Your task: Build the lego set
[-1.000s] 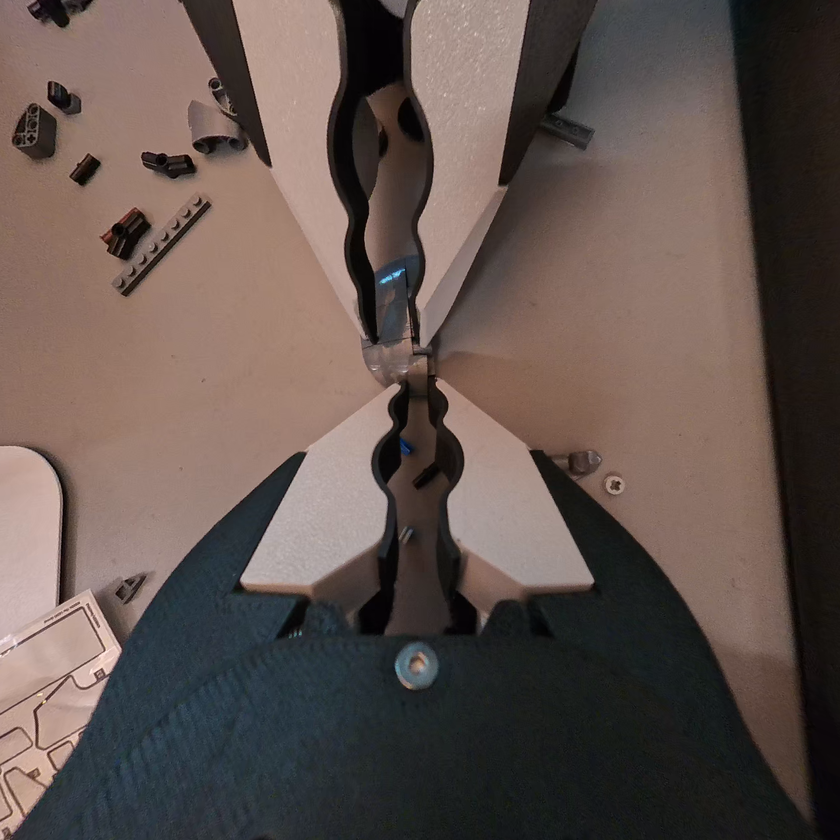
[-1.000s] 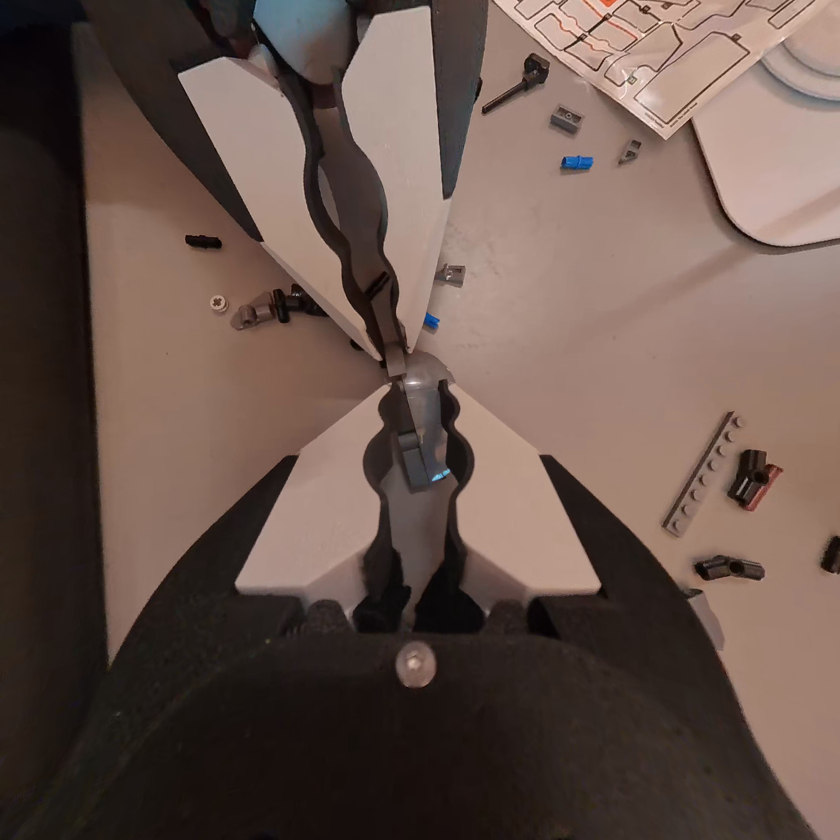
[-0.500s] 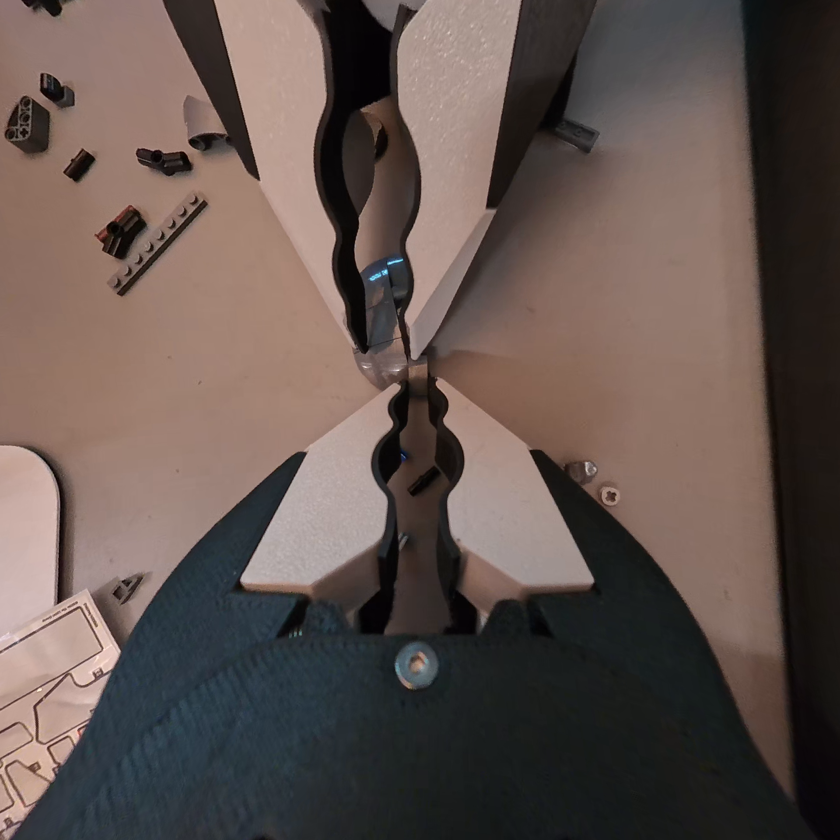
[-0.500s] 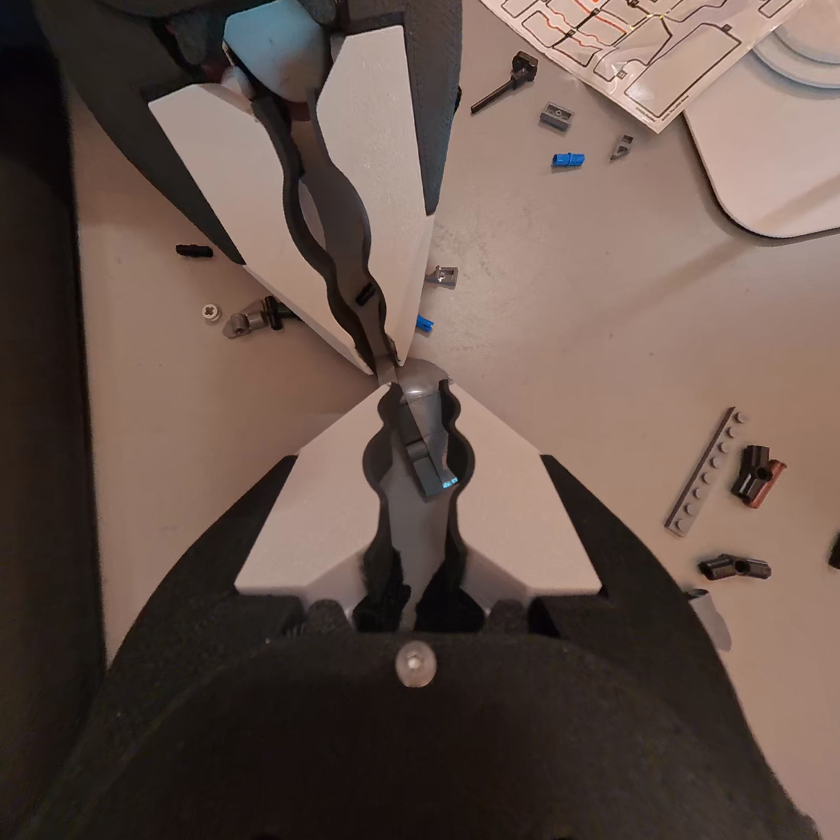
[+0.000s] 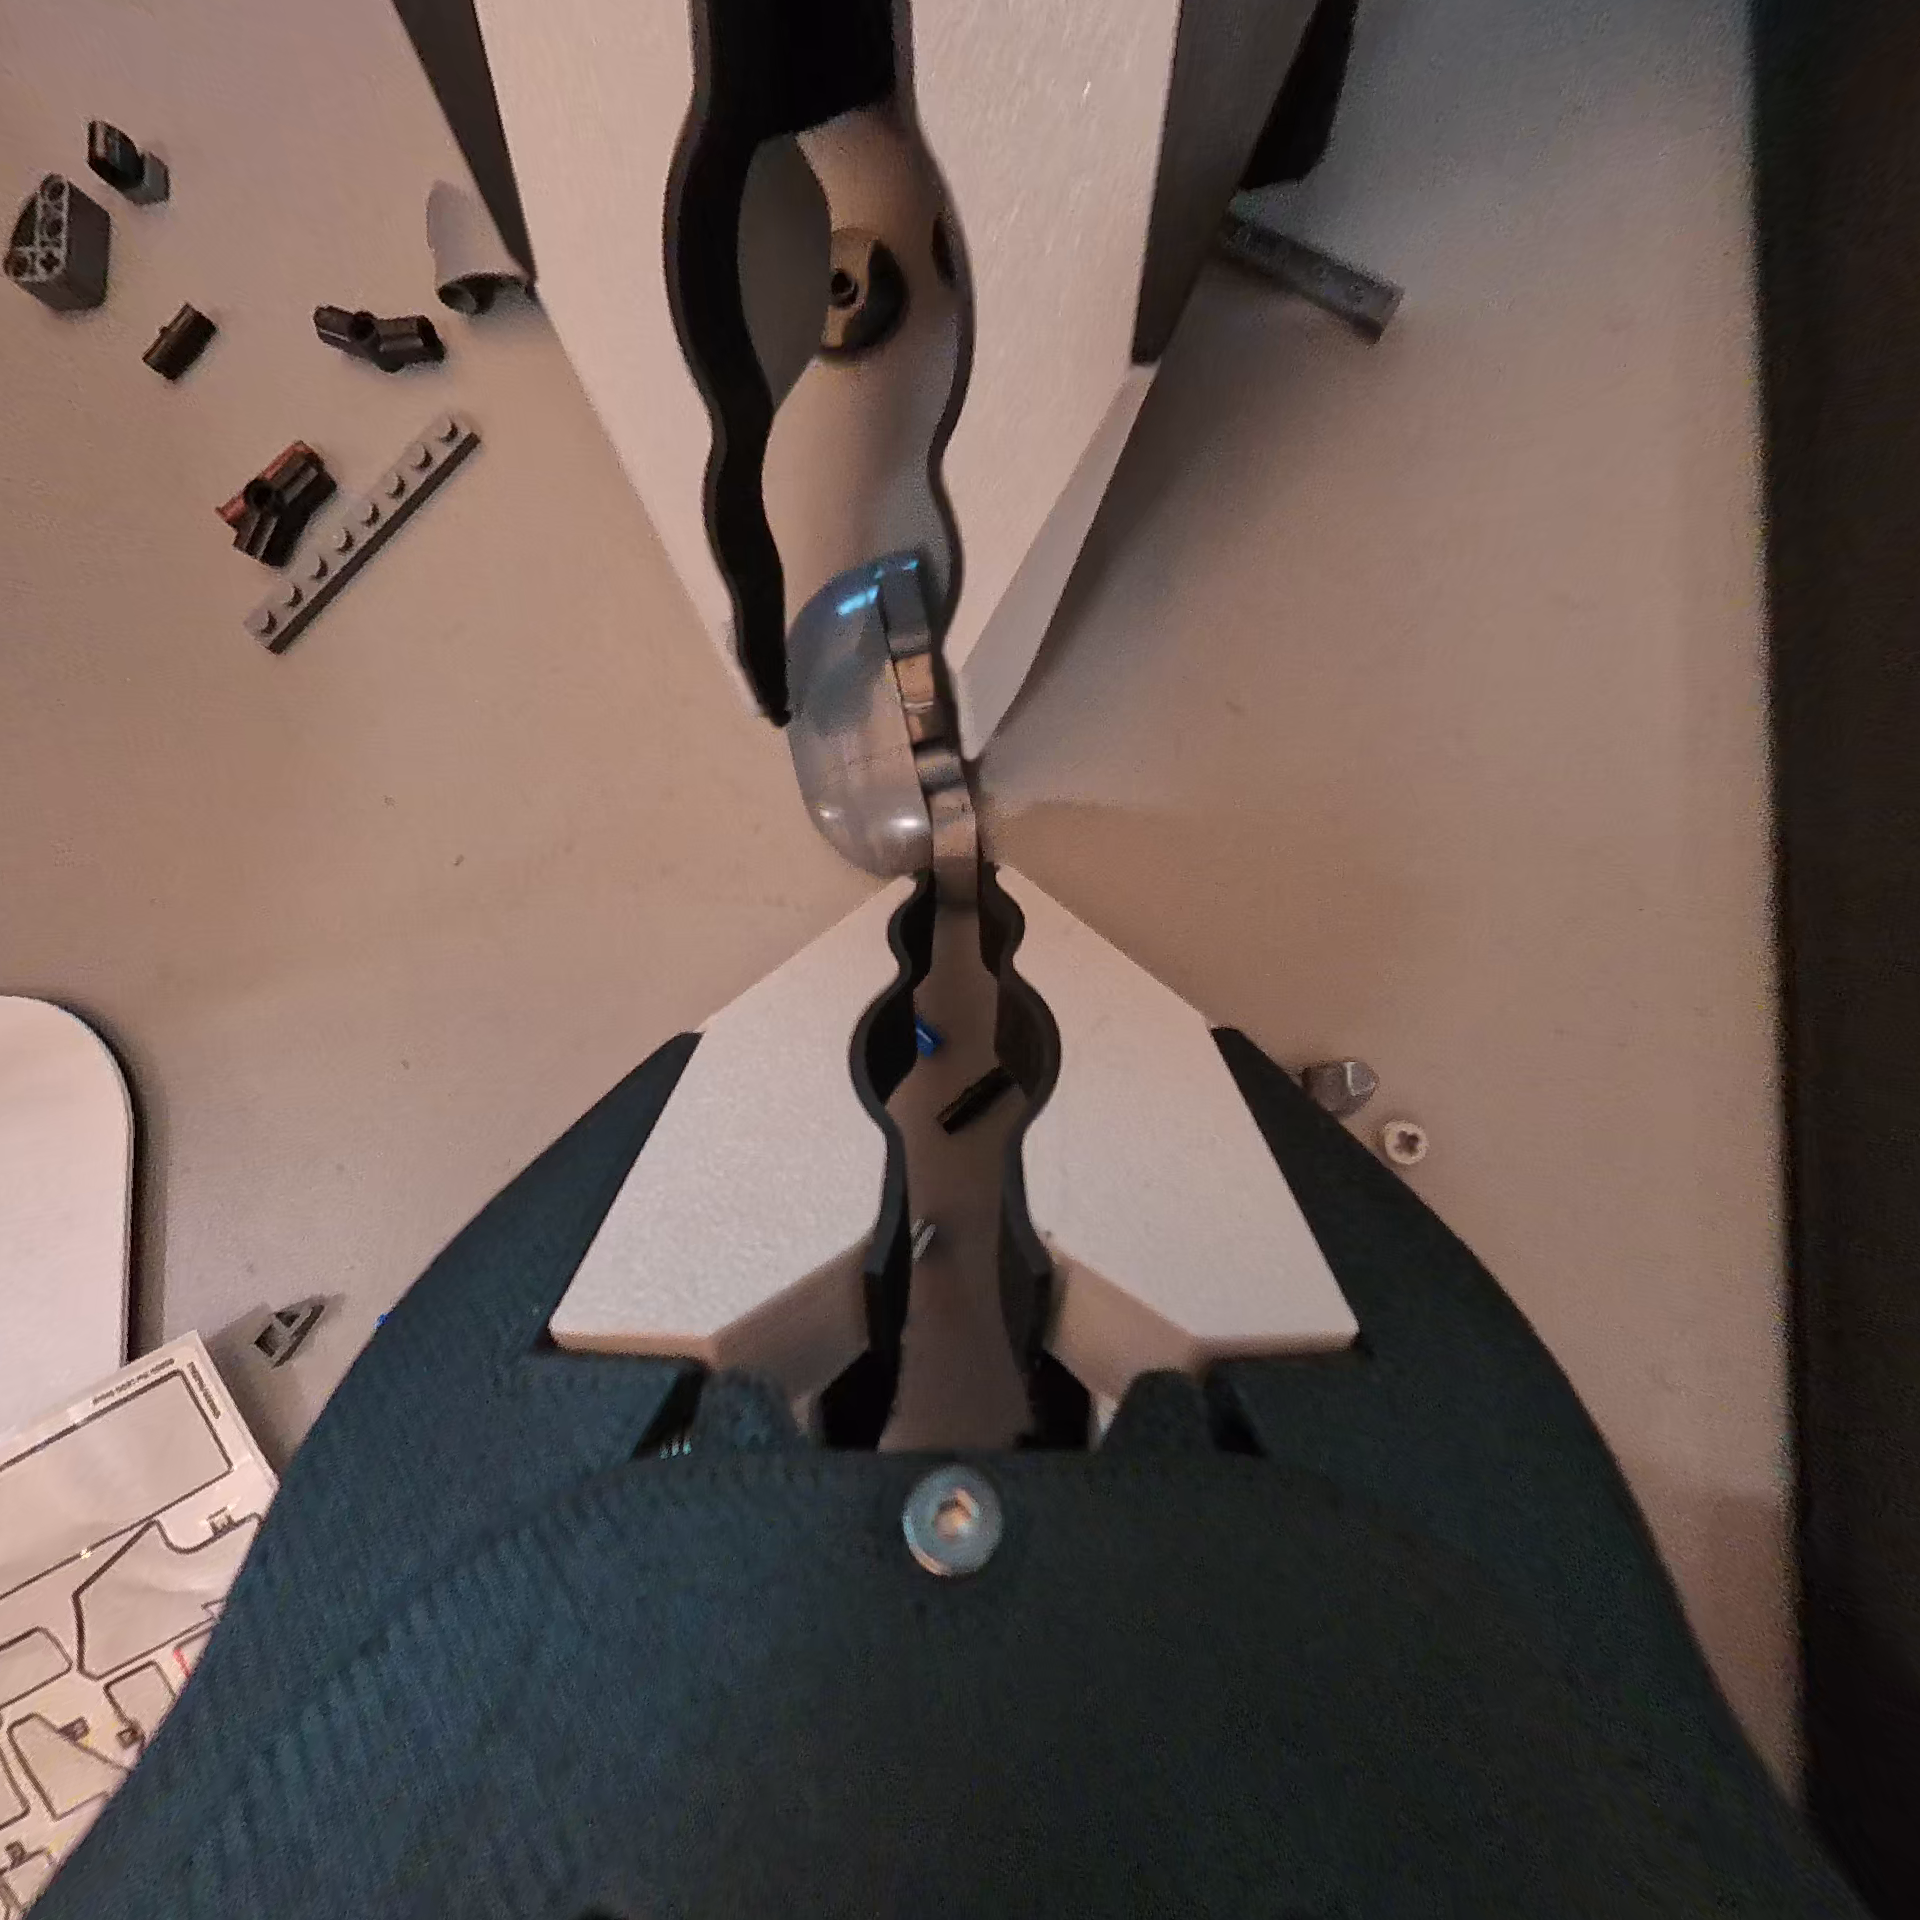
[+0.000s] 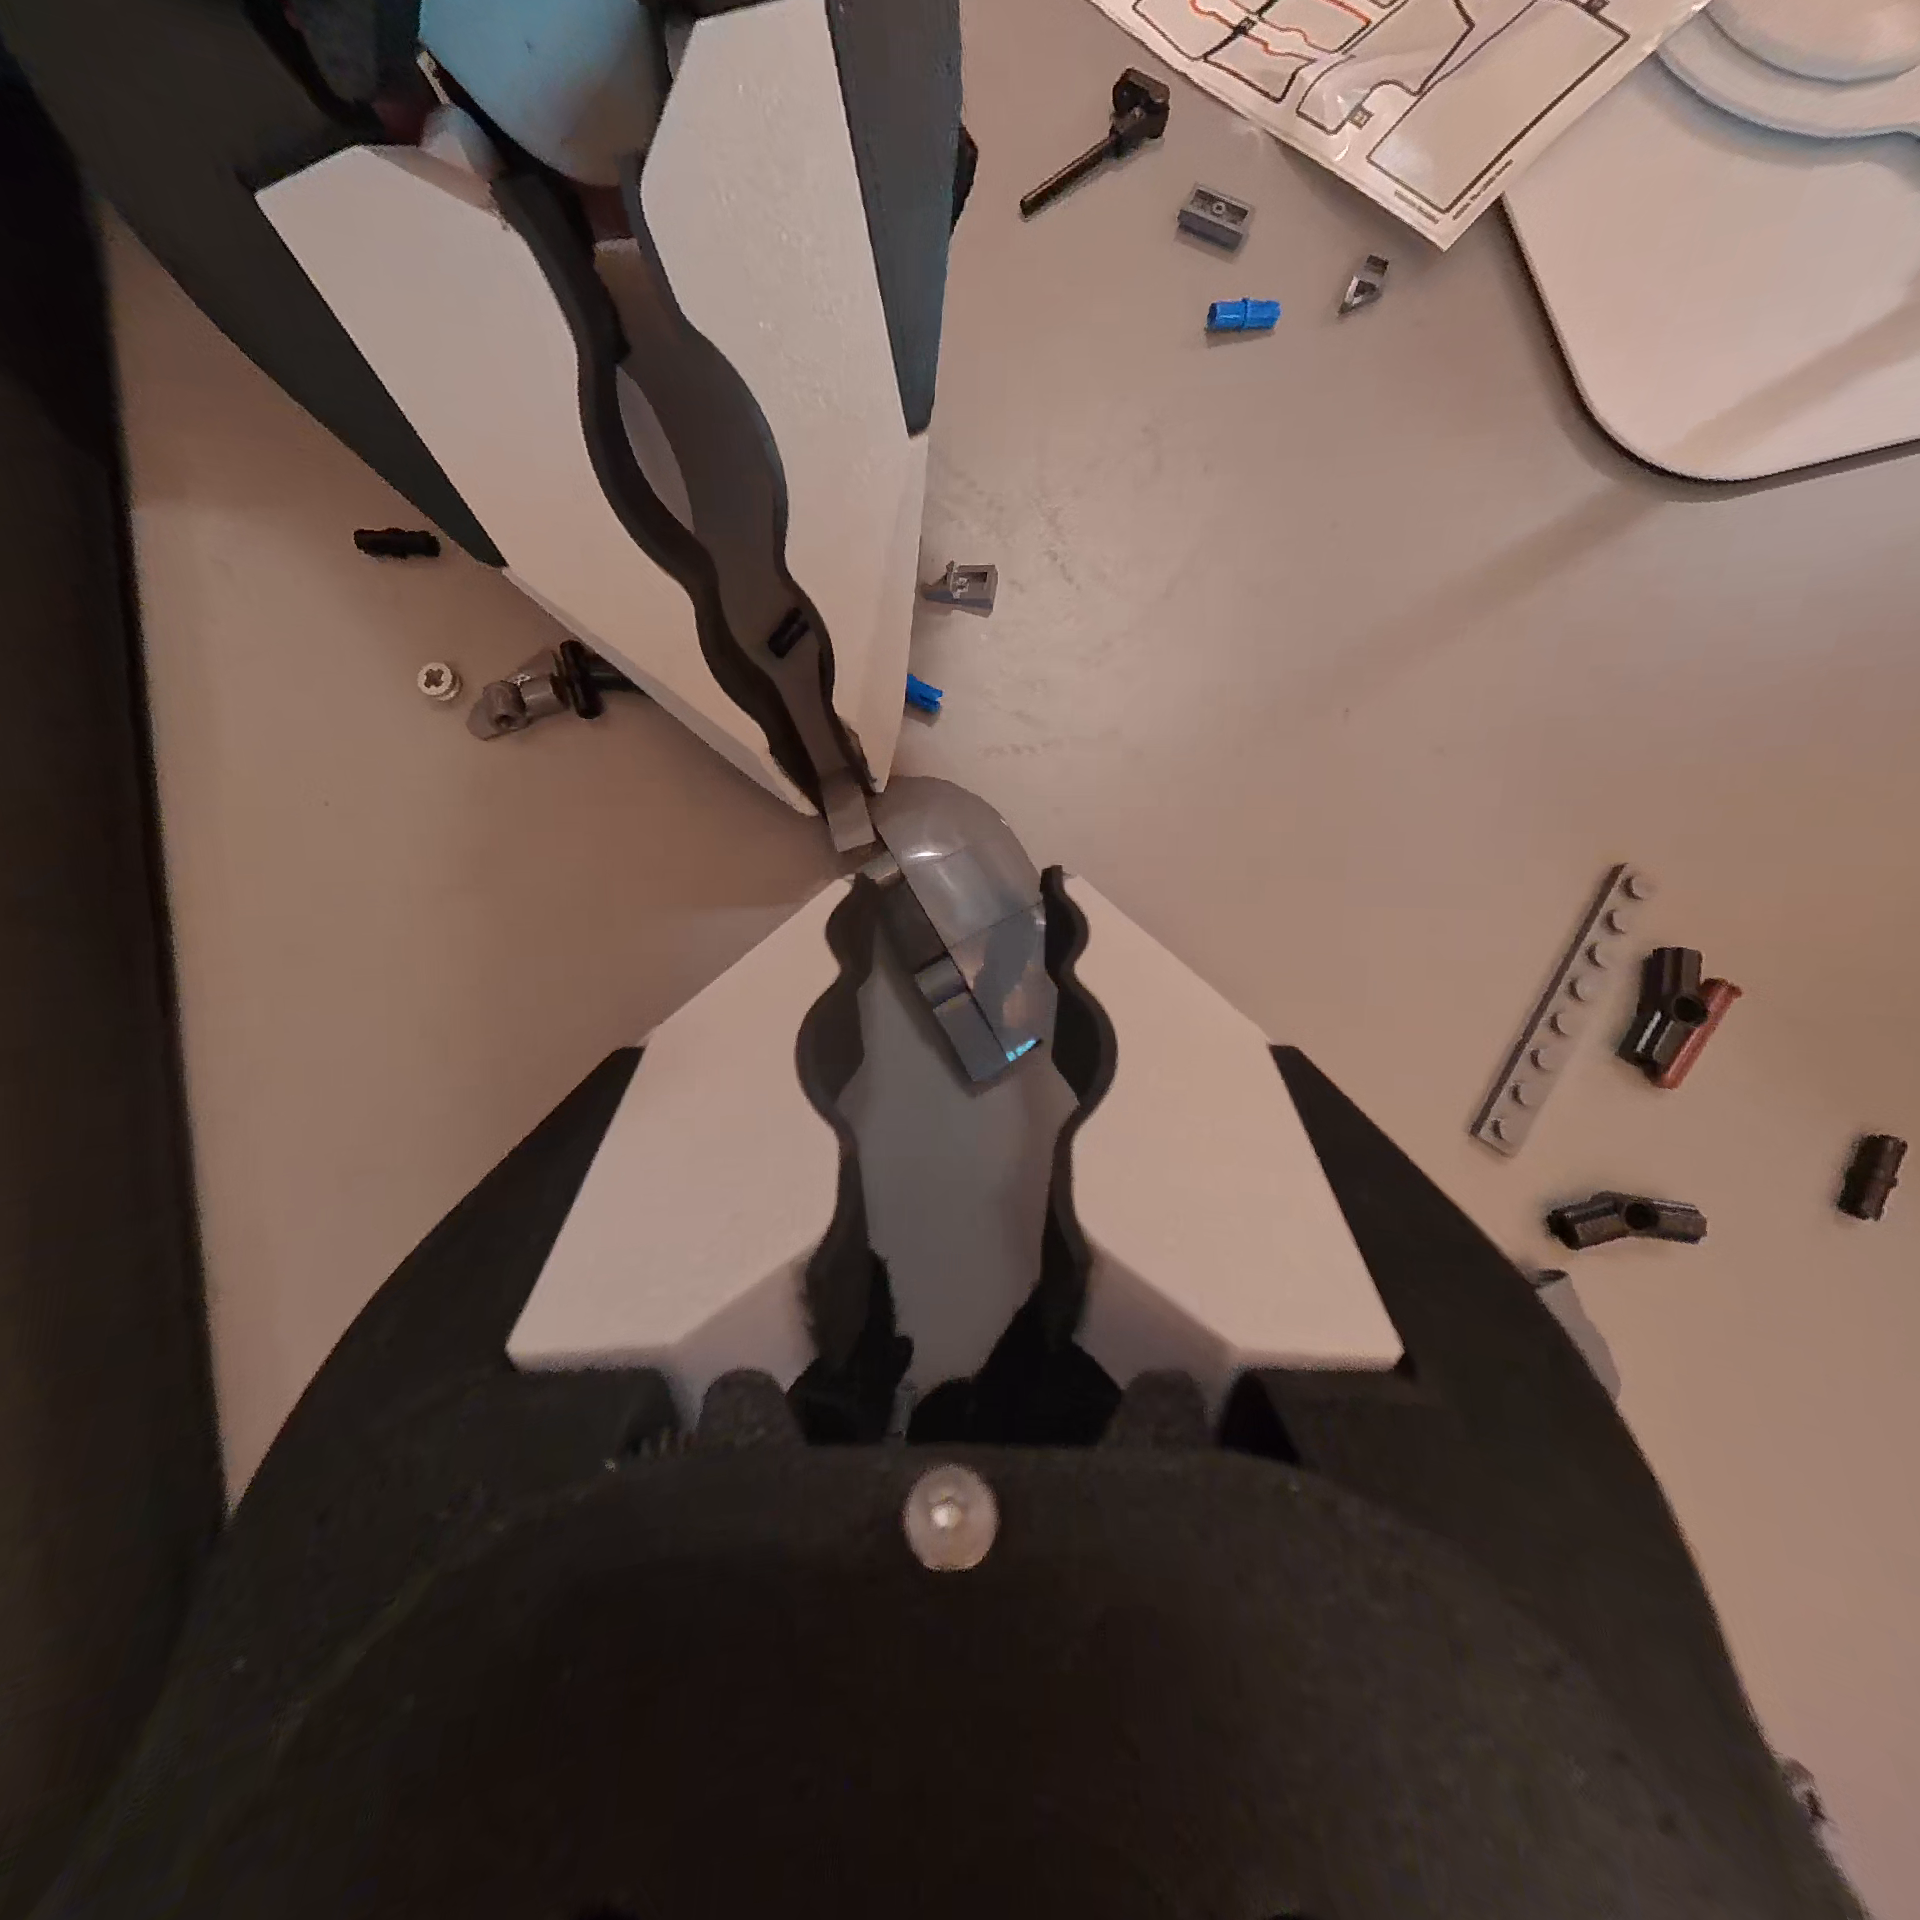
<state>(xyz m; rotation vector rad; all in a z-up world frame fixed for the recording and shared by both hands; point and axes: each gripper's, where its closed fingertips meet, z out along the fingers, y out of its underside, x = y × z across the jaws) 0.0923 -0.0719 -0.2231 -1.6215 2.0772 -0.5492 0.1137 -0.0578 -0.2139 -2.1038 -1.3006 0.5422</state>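
Note:
A grey curved lego piece on a dark plate (image 5: 847,748) hangs above the table between both grippers, which meet tip to tip. My left gripper (image 5: 951,894) is shut on a thin grey tab (image 5: 954,842) at the end of that assembly; it also shows in the right wrist view (image 6: 842,790). My right gripper (image 6: 948,883) has its jaws partly apart around the curved piece (image 6: 966,883), which is tilted and leans on the right finger. A small gap shows by the left finger.
Loose parts lie on the beige table: a long grey studded plate (image 6: 1558,1013), black connectors (image 6: 1673,1018), a blue pin (image 6: 1242,314), a white round bit (image 5: 1403,1143). A printed sheet (image 6: 1382,94) and a white tray (image 6: 1714,343) sit at one side. A dark edge (image 5: 1849,935) borders the table. Only a small space, under 4 cm, lies between the two pairs of fingers. My left gripper's tips are some 9 centimeters from the white round bit (image 5: 1403,1143). Look for it in the right wrist view (image 6: 438,684) too.
My right gripper's jaws have spread wider, and the curved piece has turned between them, showing more of its rounded face. My left gripper stays shut on the tab.

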